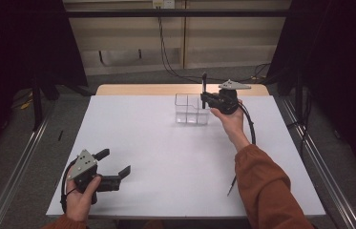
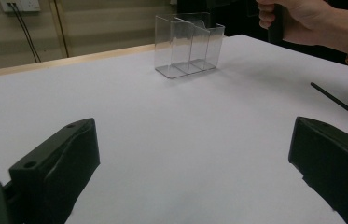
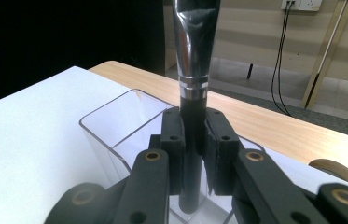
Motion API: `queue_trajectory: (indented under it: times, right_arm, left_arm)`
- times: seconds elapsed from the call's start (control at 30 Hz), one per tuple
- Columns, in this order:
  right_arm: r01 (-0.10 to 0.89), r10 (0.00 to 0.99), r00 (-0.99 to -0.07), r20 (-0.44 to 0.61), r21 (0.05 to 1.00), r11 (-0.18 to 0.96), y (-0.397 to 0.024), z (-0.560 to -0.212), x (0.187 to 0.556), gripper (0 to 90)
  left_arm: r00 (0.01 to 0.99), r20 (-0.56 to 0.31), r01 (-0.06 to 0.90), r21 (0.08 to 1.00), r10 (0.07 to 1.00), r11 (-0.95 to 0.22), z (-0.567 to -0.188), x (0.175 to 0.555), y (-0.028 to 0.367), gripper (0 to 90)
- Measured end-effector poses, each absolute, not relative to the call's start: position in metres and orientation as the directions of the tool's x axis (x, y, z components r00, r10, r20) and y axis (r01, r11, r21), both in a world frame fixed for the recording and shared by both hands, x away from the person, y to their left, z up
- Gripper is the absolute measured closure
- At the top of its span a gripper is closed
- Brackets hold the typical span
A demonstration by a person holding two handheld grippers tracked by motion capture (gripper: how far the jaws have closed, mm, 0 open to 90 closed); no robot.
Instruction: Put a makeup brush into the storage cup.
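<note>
A black-handled brush [image 1: 204,87] with a silver ferrule [image 3: 191,56] stands upright, and my right gripper [image 1: 204,101] is shut on its handle [image 3: 191,140]. Its lower end hangs over the right end of a clear divided box [image 1: 191,110], just above or inside one compartment [image 3: 115,116]. My left gripper [image 1: 116,162] rests near the table's front left corner, open, with nothing between its fingers [image 2: 55,163]. From the left gripper view the clear box [image 2: 188,46] stands far ahead, and the right hand [image 2: 302,18] hovers beside it.
A thin black stick [image 1: 233,185] lies on the white table top [image 1: 166,157] by the right forearm, also seen on the right in the left gripper view [image 2: 339,103]. A wooden strip [image 1: 142,89] runs along the far edge. Cables hang on the back wall.
</note>
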State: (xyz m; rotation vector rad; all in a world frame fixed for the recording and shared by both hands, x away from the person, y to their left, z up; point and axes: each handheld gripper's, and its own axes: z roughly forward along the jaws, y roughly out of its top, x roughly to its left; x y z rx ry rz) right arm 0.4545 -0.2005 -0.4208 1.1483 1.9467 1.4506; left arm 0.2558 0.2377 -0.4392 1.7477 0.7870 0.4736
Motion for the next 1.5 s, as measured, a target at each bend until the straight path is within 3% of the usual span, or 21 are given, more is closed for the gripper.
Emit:
queue_trajectory:
  times: [1.37, 1.5]
  right_arm:
    - [0.408, 0.837, -0.531, 0.133, 0.906, 0.115, -0.201, -0.447, 0.454, 79.3]
    - [0.407, 0.836, -0.532, 0.137, 0.907, 0.11, -0.203, -0.447, 0.454, 75.9]
  left_arm:
    - [0.704, -0.074, 0.28, 0.943, 0.707, -0.18, -0.441, 0.257, 0.237, 2.0]
    - [0.702, -0.071, 0.281, 0.942, 0.708, -0.184, -0.441, 0.258, 0.238, 2.0]
